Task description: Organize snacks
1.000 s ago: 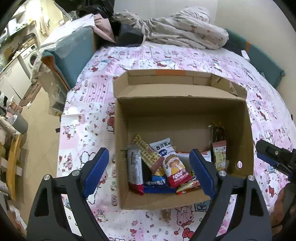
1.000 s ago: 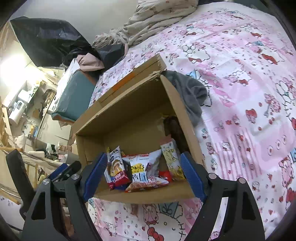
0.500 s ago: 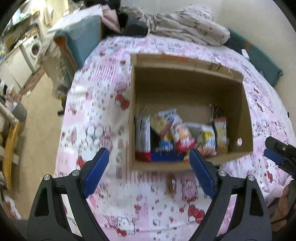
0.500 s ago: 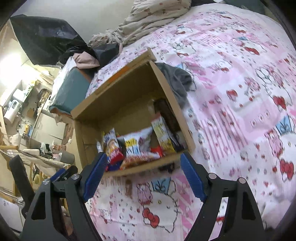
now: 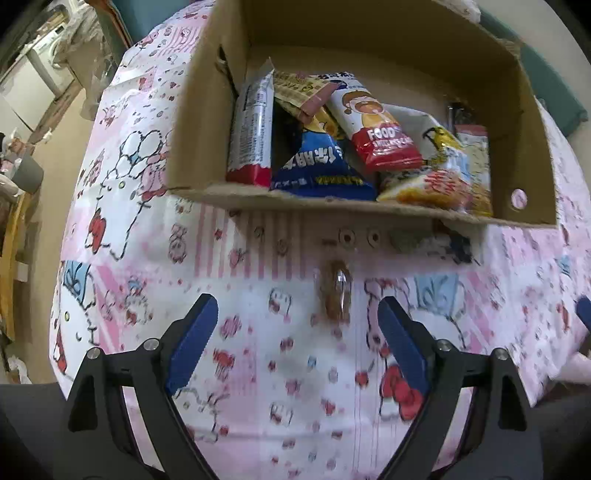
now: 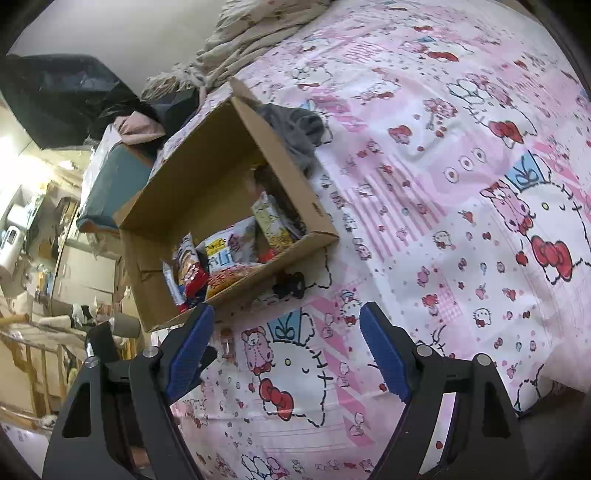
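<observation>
Since a second ago I have pulled both grippers back toward the near edge of the bed (image 5: 122,206), so the cardboard box (image 5: 199,122) of snacks (image 5: 373,133) now sits farther off. My left gripper (image 5: 295,328) and right gripper (image 6: 284,343) both hang open and empty. The small wrapped snack (image 5: 336,295) lies on the bed just near of the box; its slick wrapper could slip if I close off-centre.

— Where are you working?
— You're in a home bedroom: cartoon-print pink bedsheet (image 6: 443,184), rumpled quilt (image 6: 258,33), and what may be a washing machine (image 5: 48,74) in the blurred adjoining room.
</observation>
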{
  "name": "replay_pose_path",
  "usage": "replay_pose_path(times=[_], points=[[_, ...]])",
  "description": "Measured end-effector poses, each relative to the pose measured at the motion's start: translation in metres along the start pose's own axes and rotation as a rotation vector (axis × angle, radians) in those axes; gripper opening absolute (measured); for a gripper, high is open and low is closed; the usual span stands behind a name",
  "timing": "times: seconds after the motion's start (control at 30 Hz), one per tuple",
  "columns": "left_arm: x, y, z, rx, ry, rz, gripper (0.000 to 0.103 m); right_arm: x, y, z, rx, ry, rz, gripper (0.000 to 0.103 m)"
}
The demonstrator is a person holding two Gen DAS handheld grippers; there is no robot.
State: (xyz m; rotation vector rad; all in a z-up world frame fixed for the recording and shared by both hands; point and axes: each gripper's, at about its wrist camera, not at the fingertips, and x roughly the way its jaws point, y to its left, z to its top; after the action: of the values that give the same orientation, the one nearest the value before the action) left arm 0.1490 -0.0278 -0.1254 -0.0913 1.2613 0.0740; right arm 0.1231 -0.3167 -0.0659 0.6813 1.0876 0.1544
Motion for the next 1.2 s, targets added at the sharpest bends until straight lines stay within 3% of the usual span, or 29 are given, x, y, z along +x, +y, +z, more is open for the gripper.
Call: replay_pose_path(times=[0.17, 0.27, 0.3, 0.37, 0.4, 0.43, 0.5, 0.77, 1.03, 1.2], points=[[0.025, -0.002, 0.005, -0.061, 0.052, -0.015, 0.086, 0.003, -0.008, 0.003, 0.031, 0.010, -0.007, 0.084], [0.039, 0.000, 0.004, -0.060, 0.070, 0.015, 0.079, 0.008, -0.010, 0.003, 0.045, 0.022, -0.006, 0.084], [0.040, -0.001, 0.003, -0.051, 0.062, 0.027, 0.074, 0.009, -0.010, 0.004, 0.048, 0.026, -0.005, 0.084], [0.036, -0.003, 0.000, -0.029, 0.035, 0.041, 0.051, 0.011, -0.009, 0.004, 0.051, 0.029, -0.005, 0.084], [0.034, -0.004, -0.001, -0.022, 0.032, 0.032, 0.032, 0.012, -0.009, 0.004, 0.051, 0.031, -0.004, 0.084], [0.033, -0.005, -0.001, -0.018, 0.037, 0.021, 0.021, 0.013, -0.009, 0.004, 0.049, 0.034, -0.005, 0.084], [0.030, -0.005, -0.002, -0.016, 0.062, -0.015, 0.015, 0.015, -0.008, 0.004, 0.048, 0.038, -0.011, 0.084], [0.001, 0.004, -0.008, 0.000, 0.070, -0.049, 0.013, 0.014, -0.006, 0.002, 0.043, 0.038, -0.012, 0.084], [-0.073, 0.024, -0.022, 0.071, 0.056, -0.129, 0.013, 0.013, -0.004, 0.000, 0.038, 0.038, -0.007, 0.084], [-0.105, 0.045, -0.027, 0.096, 0.024, -0.124, 0.013, 0.013, -0.004, 0.000, 0.045, 0.039, -0.008, 0.084]])
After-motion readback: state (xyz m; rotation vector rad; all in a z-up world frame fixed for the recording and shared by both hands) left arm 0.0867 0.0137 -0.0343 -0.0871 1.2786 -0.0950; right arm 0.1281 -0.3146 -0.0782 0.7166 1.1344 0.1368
